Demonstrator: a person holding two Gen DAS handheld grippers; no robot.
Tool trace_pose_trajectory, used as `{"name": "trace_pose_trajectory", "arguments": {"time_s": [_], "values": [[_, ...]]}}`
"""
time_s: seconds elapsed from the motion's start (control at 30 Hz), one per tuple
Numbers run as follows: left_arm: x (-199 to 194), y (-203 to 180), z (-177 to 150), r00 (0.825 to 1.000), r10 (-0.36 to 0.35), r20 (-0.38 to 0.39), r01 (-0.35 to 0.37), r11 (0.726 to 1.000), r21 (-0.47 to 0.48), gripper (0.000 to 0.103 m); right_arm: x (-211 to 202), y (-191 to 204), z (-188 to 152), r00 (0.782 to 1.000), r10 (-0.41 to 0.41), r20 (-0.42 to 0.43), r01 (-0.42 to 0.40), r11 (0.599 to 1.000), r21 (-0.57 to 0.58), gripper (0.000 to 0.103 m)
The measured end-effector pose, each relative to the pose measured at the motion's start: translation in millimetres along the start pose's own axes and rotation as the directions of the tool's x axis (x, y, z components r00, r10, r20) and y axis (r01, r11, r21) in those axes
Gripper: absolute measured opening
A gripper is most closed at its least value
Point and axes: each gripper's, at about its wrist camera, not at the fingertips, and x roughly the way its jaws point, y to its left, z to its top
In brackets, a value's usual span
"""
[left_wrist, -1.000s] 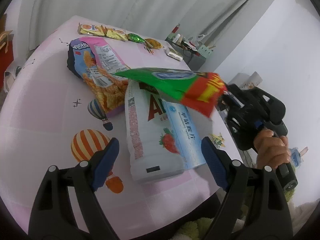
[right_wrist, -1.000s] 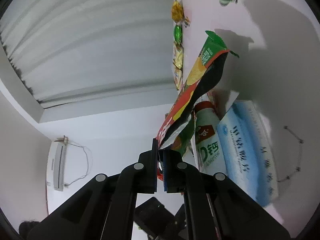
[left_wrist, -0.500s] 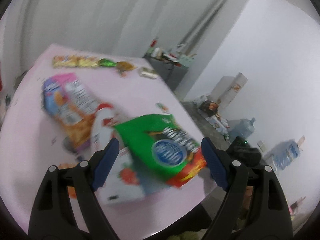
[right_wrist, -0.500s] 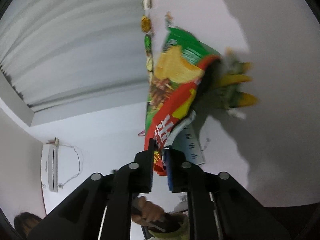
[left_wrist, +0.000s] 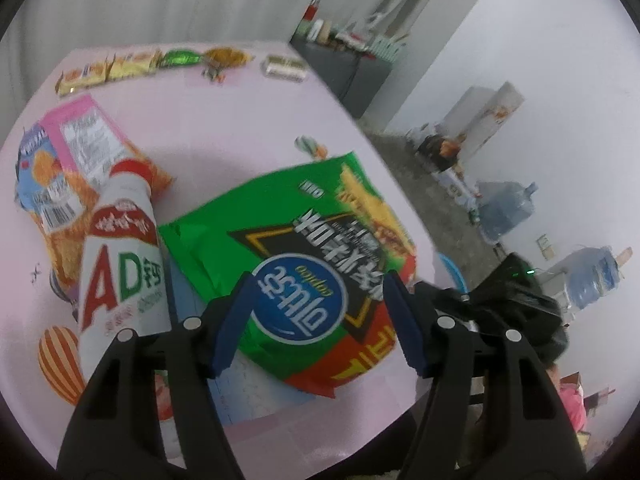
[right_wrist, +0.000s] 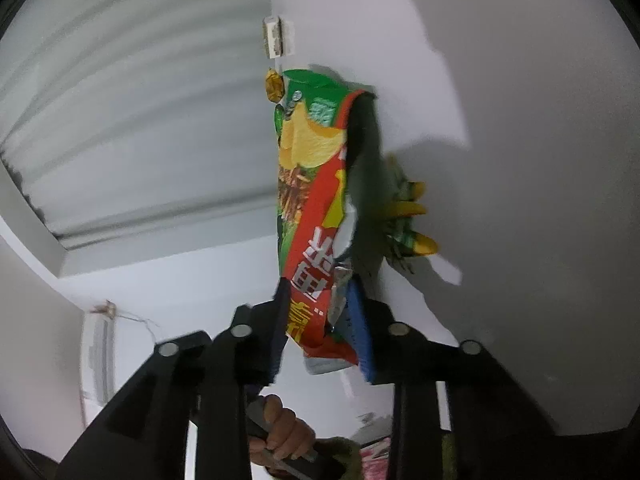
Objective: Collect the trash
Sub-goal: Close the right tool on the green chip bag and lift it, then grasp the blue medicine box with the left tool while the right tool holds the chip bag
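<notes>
A green and red chip bag (left_wrist: 304, 256) hangs over the pink table (left_wrist: 248, 120), held by its red end. My right gripper (right_wrist: 320, 320) is shut on that red end (right_wrist: 312, 280); the bag runs away from it. My left gripper (left_wrist: 316, 316) is open, its blue pads either side of the bag's blue logo, not touching it. A white AD milk bottle (left_wrist: 120, 280) lies on the table at the left, on an orange and pink snack bag (left_wrist: 72, 168).
A row of small wrappers (left_wrist: 152, 64) and a white packet (left_wrist: 284, 68) lie at the table's far edge. The table's right edge drops to the floor, with water jugs (left_wrist: 508, 208) and clutter by the wall. A black bag (left_wrist: 516, 300) sits at the right.
The right gripper has swung the chip bag from edge-on above the bottle to flat, low between the left gripper's pads. The left gripper's view shifted right along the table.
</notes>
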Motion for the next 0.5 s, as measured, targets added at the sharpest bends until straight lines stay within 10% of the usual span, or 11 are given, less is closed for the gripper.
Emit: {"name": "trace_pose_trajectory", "arguments": {"time_s": [0.5], "values": [[20.0,1.7,-3.5,0.998,0.026,-0.054,-0.026,1.0,-0.001,0.06,23.8,22.2,12.6,0.982,-0.143,0.127,0.153,0.986,-0.071,0.051]]}}
